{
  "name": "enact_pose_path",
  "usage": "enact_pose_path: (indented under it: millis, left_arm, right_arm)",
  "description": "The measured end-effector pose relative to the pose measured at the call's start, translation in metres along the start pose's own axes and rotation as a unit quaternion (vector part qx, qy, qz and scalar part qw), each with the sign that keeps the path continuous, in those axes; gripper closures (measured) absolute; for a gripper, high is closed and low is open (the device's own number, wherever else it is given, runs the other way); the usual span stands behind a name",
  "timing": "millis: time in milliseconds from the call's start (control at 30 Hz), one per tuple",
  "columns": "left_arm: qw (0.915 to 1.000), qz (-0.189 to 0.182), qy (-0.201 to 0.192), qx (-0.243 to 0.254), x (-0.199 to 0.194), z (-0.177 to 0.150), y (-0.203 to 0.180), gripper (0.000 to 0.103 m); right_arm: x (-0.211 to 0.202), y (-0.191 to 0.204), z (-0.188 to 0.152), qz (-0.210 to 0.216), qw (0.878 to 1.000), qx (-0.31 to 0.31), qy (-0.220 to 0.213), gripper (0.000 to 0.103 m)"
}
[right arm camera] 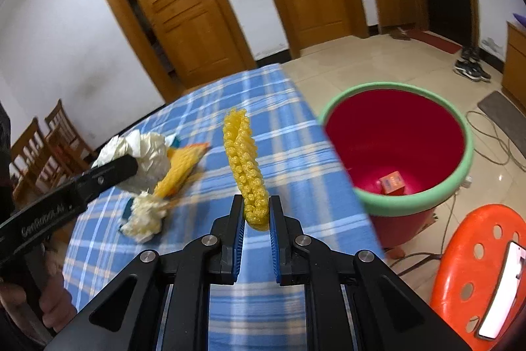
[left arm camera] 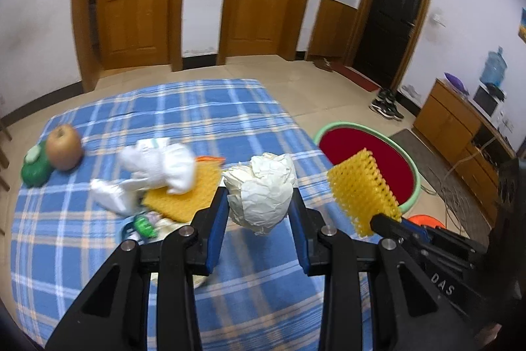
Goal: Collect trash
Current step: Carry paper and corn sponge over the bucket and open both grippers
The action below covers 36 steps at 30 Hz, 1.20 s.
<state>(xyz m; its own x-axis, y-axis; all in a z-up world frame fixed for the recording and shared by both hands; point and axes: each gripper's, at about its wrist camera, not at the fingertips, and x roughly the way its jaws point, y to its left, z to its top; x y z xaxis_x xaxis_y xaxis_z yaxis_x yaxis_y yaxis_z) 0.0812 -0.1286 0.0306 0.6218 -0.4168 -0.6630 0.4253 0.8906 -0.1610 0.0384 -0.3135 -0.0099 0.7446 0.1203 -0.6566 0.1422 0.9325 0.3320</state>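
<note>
My left gripper [left arm camera: 259, 203] is shut on a crumpled ball of white paper [left arm camera: 261, 189] and holds it above the blue plaid table [left arm camera: 230, 285]. It also shows in the right wrist view [right arm camera: 144, 160]. My right gripper [right arm camera: 256, 213] is shut on a yellow foam fruit net [right arm camera: 245, 166], held upright above the table near its right edge; the net also shows in the left wrist view [left arm camera: 363, 189]. A red bucket with a green rim [right arm camera: 397, 147] stands on the floor right of the table, with a small orange box [right arm camera: 391, 183] inside.
On the table lie another yellow net [left arm camera: 184, 193], a white crumpled wrapper [left arm camera: 157, 166], small scraps [left arm camera: 141, 224], an apple [left arm camera: 64, 147] and a green lid [left arm camera: 34, 168]. An orange stool [right arm camera: 476, 268] holding a phone stands beside the bucket. Cables lie on the floor.
</note>
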Motion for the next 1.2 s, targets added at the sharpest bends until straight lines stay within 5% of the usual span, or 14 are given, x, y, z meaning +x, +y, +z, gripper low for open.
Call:
enact_pose_path:
  millis: [567,1100,1200]
  left_arm:
    - [0.9953,-0.044,0.051,0.069,0.081,0.022,-0.081,0.067]
    - [0.9879,-0.07,0.084,0.11,0.138,0.033,-0.131,0.066]
    - [0.9871,-0.07,0.09,0.112,0.145,0.034,-0.134,0.057]
  right_arm:
    - [0.01,-0.104,0.024,-0.087,0.992,0.086,-0.02,0.088]
    - [0.02,-0.151,0.03,-0.11,0.985,0.132,-0.021,0.08]
    - [0.02,-0.155,0.03,-0.112,0.984,0.139,-0.022,0.079]
